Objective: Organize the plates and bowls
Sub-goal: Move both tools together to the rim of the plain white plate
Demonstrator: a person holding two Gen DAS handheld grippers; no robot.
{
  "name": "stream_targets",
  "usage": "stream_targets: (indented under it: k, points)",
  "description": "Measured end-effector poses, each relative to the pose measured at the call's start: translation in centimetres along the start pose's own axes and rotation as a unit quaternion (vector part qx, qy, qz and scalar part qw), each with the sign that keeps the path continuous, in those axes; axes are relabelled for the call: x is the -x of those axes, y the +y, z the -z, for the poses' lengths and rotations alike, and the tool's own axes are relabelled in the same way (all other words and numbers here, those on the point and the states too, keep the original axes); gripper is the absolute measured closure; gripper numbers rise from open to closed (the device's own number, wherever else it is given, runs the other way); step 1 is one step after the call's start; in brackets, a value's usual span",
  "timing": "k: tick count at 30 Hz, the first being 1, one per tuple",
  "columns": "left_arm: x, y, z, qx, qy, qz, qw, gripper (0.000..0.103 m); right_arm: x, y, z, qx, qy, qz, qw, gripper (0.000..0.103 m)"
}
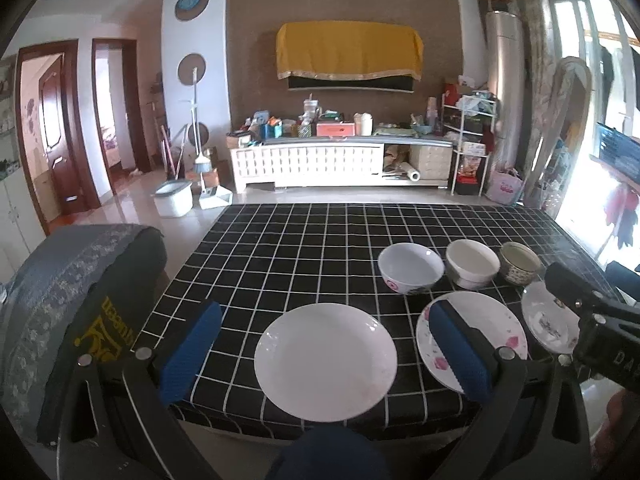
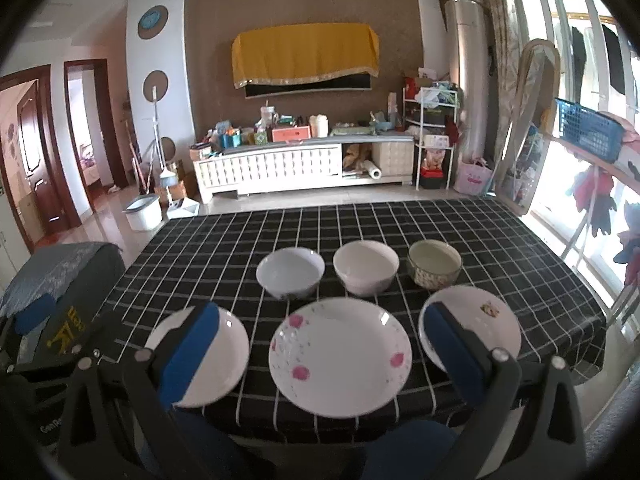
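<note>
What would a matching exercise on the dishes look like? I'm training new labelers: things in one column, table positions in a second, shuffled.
Things:
1. plain white plate
2. pink-flower plate
3. patterned bowl
4. plate with a small motif

Places, as seen in the right wrist view:
A. back row, right end
B. front row, middle
C. front row, right end
D. front row, left end

Pairs: 1-D, 2-B, 3-A, 4-C
</note>
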State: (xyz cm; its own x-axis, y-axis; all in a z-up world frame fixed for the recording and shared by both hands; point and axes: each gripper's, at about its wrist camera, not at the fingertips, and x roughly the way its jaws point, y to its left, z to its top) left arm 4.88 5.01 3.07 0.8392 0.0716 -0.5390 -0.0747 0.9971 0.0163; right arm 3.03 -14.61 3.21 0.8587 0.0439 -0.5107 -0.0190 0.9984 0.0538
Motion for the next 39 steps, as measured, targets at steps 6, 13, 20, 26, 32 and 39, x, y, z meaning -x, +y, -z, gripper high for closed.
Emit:
stream_targets:
  k: [6, 13, 20, 26, 32, 39]
  points:
    - [-3.3, 1.2, -0.9, 0.015, 0.043, -0.007, 0.9989, 0.0, -3.2, 1.0, -1.2, 0.014, 0.029, -0.018, 0.999, 0.0]
    - [-7.4, 2.2, -1.0, 0.002, 0.099, -0.007, 0.995, 0.0, -7.2, 2.1, -1.6, 0.0, 0.061, -0.035, 0.998, 0.0]
    - [-10.8, 4.6, -0.7, 0.016, 0.125, -0.025, 0.9917, 0.0, -11.4, 4.5, -0.8, 0.028, 0.106, -0.047, 0.993, 0.0]
    - [-13.5, 6.4, 0.3, 0.022, 0.16, -0.041, 0.986, 0.0, -14.1, 5.8, -0.4, 0.038, 0.136, -0.071, 0.987, 0.0]
    - [-15.5, 7.8, 1.8, 0.033, 0.199, -0.047, 0.9783, 0.008, -16.7, 6.4, 0.8, 0.032, 0.18, -0.098, 0.978, 0.008]
    - [-17.4, 9.2, 3.3, 0.05, 0.243, -0.045, 0.9677, 0.035, -19.0, 8.4, 2.2, 0.077, 0.215, -0.116, 0.967, 0.033]
